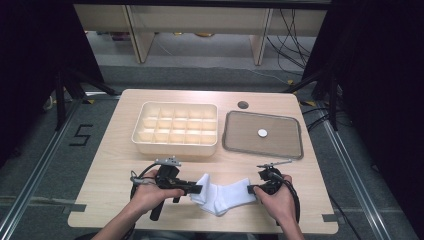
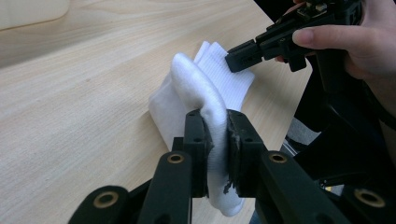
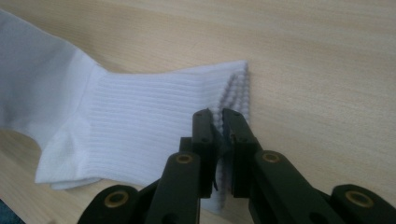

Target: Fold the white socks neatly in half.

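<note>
Sock: a white sock (image 1: 220,196) lies on the counter (image 1: 110,165) near its front edge, stretched between the two tongs, with folds bunched up at its left end.
Left tongs: the left tongs (image 1: 196,189) are closed tight on the sock's left end; in the left gripper view (image 2: 216,154) the fabric is squeezed between the two black jaws and hangs out below them.
Right tongs: the right tongs (image 1: 251,189) are clamped on the ribbed cuff; in the right gripper view (image 3: 218,140) the jaws stand narrow with the cuff's corner between them, close to its far edge.
Hands: the left hand (image 1: 152,192) and the right hand (image 1: 277,200) come in from the front edge, one on each side of the sock.
Box: a cream divided box (image 1: 175,146) sits well behind the sock, left of centre, apart from it.
Tray: a grey tray (image 1: 235,140) with a small white disc (image 1: 262,132) in it lies just beside the box on the right.
Open room: bare counter runs between the sock and the box and tray, and also to the left of the left hand.
Edges: the sock's lowest fold lies near the front edge; a round hole (image 1: 243,105) sits near the back edge.
</note>
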The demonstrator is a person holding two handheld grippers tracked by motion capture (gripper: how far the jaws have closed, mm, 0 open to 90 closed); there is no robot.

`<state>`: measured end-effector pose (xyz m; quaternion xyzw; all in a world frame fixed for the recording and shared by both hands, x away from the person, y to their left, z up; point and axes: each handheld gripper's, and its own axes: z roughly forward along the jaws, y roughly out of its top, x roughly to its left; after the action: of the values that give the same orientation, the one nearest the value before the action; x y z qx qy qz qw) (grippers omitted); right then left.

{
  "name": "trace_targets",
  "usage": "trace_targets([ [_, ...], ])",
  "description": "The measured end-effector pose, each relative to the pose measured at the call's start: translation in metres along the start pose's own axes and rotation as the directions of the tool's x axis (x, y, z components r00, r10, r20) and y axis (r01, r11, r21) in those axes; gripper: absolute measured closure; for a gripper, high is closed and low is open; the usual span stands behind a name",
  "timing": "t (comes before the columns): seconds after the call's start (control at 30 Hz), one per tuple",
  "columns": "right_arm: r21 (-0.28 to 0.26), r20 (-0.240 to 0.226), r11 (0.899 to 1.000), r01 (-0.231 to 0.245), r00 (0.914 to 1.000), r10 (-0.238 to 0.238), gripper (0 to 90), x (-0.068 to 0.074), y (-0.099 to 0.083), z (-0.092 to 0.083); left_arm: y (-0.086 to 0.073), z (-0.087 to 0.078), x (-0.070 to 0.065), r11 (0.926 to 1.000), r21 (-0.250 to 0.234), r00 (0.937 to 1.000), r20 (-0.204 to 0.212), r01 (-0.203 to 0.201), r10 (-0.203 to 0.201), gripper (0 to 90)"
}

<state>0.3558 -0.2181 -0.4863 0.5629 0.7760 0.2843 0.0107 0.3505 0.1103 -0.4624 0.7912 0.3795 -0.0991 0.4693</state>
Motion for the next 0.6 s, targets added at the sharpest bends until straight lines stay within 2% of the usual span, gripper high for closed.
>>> trace_targets([
  [0.03, 0.004, -0.002, 1.0, 0.001, 1.0, -0.001, 82.8, 0.0, 0.0, 0.0, 0.0, 0.0, 0.0, 1.0, 0.002, 1.0, 0.004, -0.001, 0.001, 79.3],
  [0.07, 0.002, -0.003, 1.0, -0.025, 0.9997, 0.025, 81.1, 0.002, 0.001, -0.002, 0.001, 0.0, 0.0, 1.0, 0.0, 1.0, 0.003, -0.002, 0.002, 79.3],
  [0.13, -0.025, 0.002, 0.999, -0.048, 0.9988, 0.048, 78.3, 0.004, 0.004, -0.008, 0.001, 0.0, 0.0, 1.0, -0.001, 1.0, 0.003, -0.005, 0.005, 79.3],
  [0.17, -0.045, 0.001, 0.998, -0.035, 0.9994, 0.035, 77.9, 0.003, 0.005, -0.013, 0.001, 0.0, 0.0, 1.0, 0.0, 1.0, 0.003, -0.006, 0.006, 79.3],
  [0.2, -0.045, 0.0, 0.998, -0.042, 0.9991, 0.042, 79.0, 0.002, 0.007, -0.018, 0.001, 0.0, 0.0, 1.0, 0.0, 1.0, 0.003, -0.006, 0.006, 79.3],
  [0.27, -0.068, 0.018, 0.997, -0.024, 0.9995, 0.025, 84.9, -0.003, 0.008, -0.023, 0.001, 0.0, 0.0, 1.0, 0.002, 0.9999, 0.008, -0.006, 0.006, 79.3],
  [0.33, -0.047, 0.016, 0.999, -0.024, 0.9996, 0.025, 90.0, -0.007, 0.008, -0.022, 0.001, 0.001, -0.001, 1.0, 0.0, 1.0, 0.008, -0.004, 0.004, 79.3],
  [0.37, -0.049, 0.023, 0.999, 0.007, 0.9997, -0.006, 90.0, -0.009, 0.007, -0.02, 0.001, 0.001, -0.002, 1.0, -0.004, 1.0, 0.002, -0.002, 0.002, 79.3],
  [0.5, -0.009, 0.006, 1.0, -0.012, 0.9999, 0.012, 90.0, -0.005, 0.003, -0.012, 0.001, 0.001, -0.001, 1.0, 0.0, 1.0, 0.006, 0.002, -0.002, 79.3],
  [0.53, -0.009, 0.013, 1.0, 0.002, 0.9999, -0.002, 90.0, -0.005, 0.002, -0.009, 0.001, 0.002, -0.001, 1.0, -0.001, 1.0, 0.007, -0.002, 0.002, 79.3],
  [0.57, 0.0, 0.018, 1.0, -0.015, 0.9997, 0.015, 90.0, -0.003, 0.002, -0.009, 0.001, 0.002, -0.001, 1.0, 0.001, 0.9999, 0.009, -0.004, 0.004, 79.3],
  [0.6, -0.001, 0.011, 1.0, 0.0, 0.9999, 0.0, 90.0, -0.003, 0.002, -0.007, 0.001, 0.002, -0.001, 1.0, 0.002, 0.9999, 0.011, -0.006, 0.006, 79.3],
])
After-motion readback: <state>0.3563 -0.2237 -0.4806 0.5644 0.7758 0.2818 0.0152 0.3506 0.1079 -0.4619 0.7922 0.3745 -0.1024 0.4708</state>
